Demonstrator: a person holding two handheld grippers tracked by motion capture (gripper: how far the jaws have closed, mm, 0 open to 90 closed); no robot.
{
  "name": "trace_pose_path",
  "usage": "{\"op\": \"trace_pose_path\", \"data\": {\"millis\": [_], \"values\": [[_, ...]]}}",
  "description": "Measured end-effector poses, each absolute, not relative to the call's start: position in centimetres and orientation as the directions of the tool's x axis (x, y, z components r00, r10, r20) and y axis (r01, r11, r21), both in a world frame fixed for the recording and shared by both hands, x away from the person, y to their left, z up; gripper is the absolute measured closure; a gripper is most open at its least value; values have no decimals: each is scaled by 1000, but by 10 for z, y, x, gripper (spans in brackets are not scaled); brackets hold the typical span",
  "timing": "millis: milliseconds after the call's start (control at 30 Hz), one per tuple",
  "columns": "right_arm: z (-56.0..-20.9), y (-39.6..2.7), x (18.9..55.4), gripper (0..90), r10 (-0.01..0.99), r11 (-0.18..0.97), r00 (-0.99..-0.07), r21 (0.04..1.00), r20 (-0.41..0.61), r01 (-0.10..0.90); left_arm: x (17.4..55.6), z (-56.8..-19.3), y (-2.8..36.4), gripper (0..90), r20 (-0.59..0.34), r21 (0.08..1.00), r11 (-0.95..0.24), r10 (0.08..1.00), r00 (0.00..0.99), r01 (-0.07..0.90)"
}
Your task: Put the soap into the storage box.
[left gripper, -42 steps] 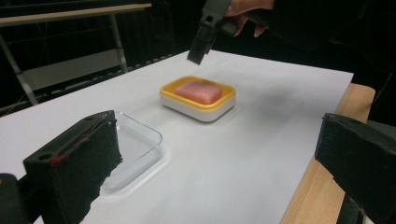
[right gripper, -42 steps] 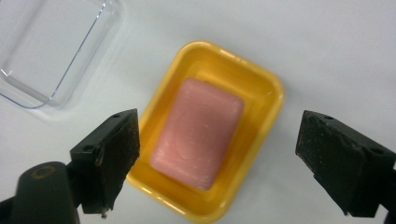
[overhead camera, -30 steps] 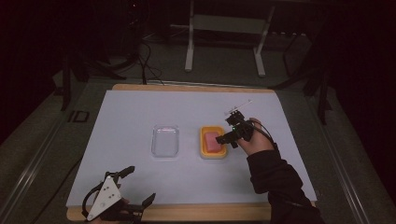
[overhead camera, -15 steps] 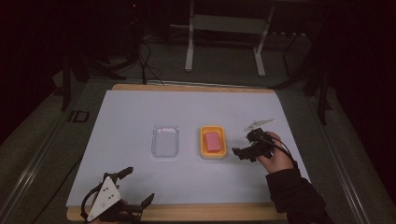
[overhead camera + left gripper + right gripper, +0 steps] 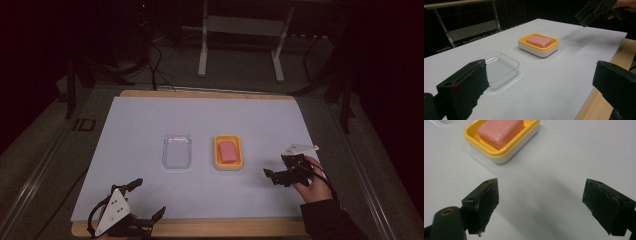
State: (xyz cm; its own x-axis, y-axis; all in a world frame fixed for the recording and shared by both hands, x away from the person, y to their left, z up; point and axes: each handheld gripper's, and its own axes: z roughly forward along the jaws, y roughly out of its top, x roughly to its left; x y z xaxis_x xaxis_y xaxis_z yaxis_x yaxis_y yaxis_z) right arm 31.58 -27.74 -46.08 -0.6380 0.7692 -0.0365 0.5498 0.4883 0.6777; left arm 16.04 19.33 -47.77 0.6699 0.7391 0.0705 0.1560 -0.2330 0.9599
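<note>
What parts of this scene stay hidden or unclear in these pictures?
- Underside of the pink soap: hidden by the yellow dish, every view.
- Clear tray: its near corner sits behind the left tool's jaw, left gripper view.
- Right tool: blurred and cut by the top edge, left gripper view.
- Left tool: partly cut off at the bottom edge, high view.

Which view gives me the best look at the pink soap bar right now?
The right gripper view: the pink soap bar lies close up in the yellow dish, its surface and edges sharp, though the frame's top crops it. The left gripper view shows it whole but farther off. The high view shows it from above, small.
</note>
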Motion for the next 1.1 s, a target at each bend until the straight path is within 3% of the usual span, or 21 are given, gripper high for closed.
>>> {"op": "trace_pose_path", "data": {"millis": [533,933,1100], "values": [[-475,-302,281,136,783,436,-621,736,-27,518,160,-478,193,4,71,959,-236,738,671,157],[-485,-310,287,137,812,335,-583,797,26,502,160,-476,196,3,68,961,-232,727,683,152],[-490,-308,291,137,810,360,-586,780,12,513,159,-476,195,4,70,960,-236,722,688,150]]}}
